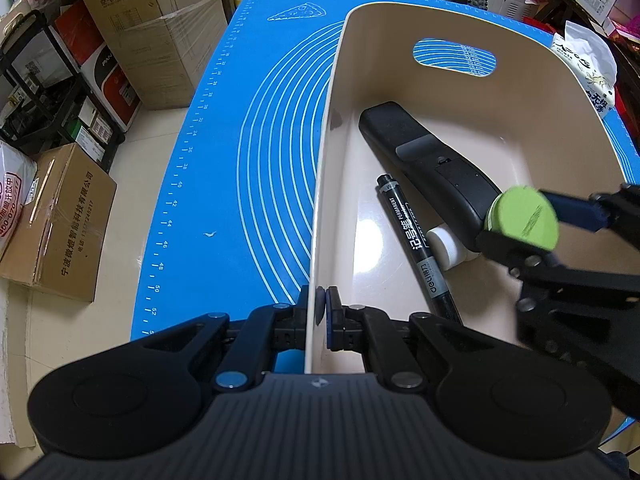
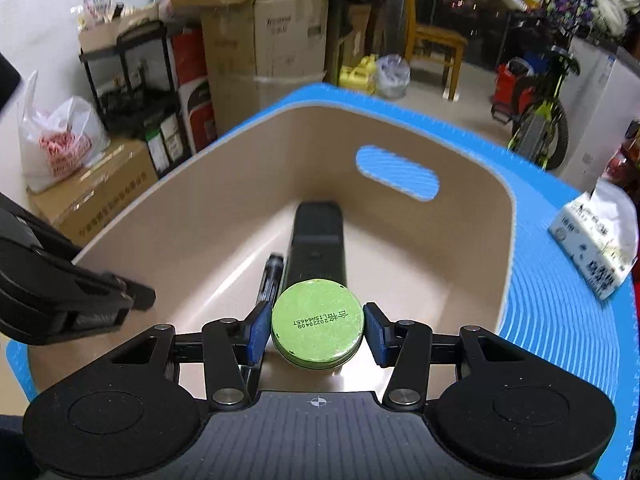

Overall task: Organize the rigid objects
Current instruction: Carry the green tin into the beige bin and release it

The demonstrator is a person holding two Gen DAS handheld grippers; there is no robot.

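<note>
Green tin [image 2: 317, 325] gripped in my right gripper [image 2: 318, 330] above the beige bin [image 1: 472, 28], my left gripper [image 1: 320, 312] clamped on its wall.

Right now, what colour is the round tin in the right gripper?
Light green, with a dark printed code across its face; the round tin shows best in the right wrist view.

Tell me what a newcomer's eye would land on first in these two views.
The green tin stands out, clamped in the right gripper over the beige bin. That bin sits on a bright blue mat, its near wall pinched by the left gripper. Inside lie a black remote, a marker and a small white container.
</note>
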